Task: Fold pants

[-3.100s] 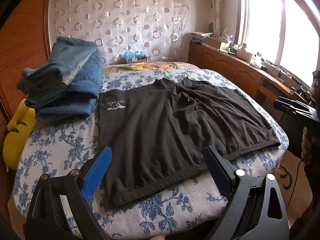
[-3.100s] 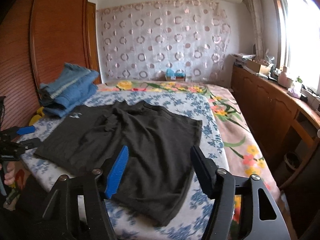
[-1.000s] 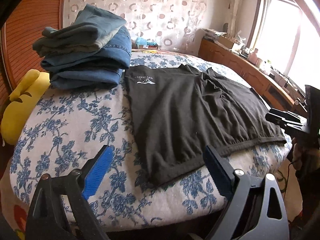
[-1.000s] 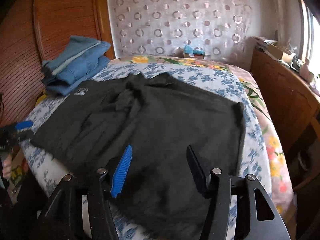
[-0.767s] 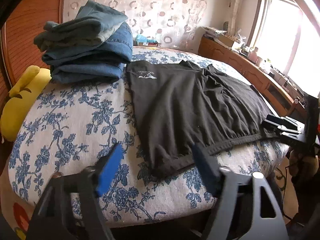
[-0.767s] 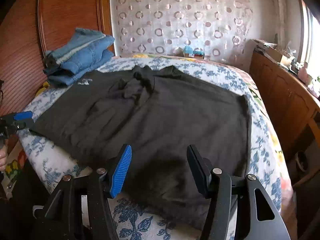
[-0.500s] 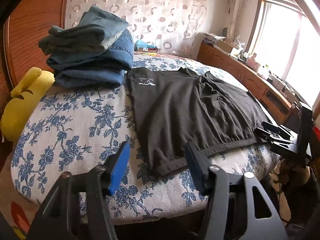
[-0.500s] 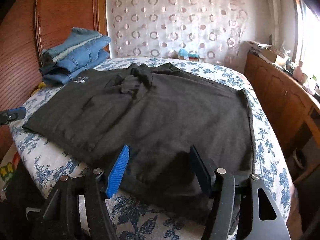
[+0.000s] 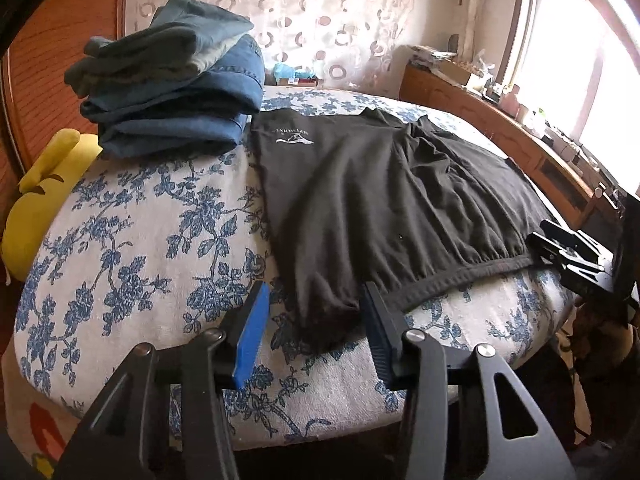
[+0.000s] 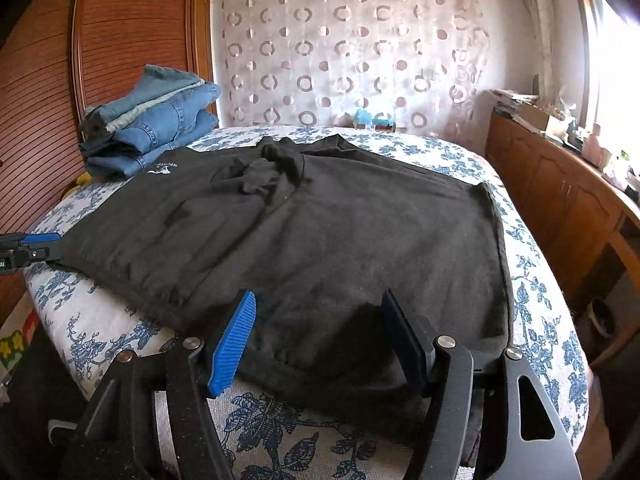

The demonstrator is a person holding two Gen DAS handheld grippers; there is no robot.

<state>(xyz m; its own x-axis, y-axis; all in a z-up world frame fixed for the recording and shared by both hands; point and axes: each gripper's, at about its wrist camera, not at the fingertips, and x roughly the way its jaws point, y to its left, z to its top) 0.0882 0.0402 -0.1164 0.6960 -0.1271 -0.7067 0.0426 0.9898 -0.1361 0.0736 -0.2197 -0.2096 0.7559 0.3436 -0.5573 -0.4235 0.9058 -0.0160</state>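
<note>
my left gripper point(image 9: 316, 316) jaws wide, straddling the near waistband corner of the black pants point(image 9: 384, 192). my right gripper point(image 10: 320, 332) also wide over the opposite hem. pants lie flat on the floral bed point(image 9: 132, 240), folded jeans point(image 9: 176, 80) beside them.

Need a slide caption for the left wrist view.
Open left gripper straddles a waistband corner of black pants spread on the bed, beside stacked jeans.
</note>
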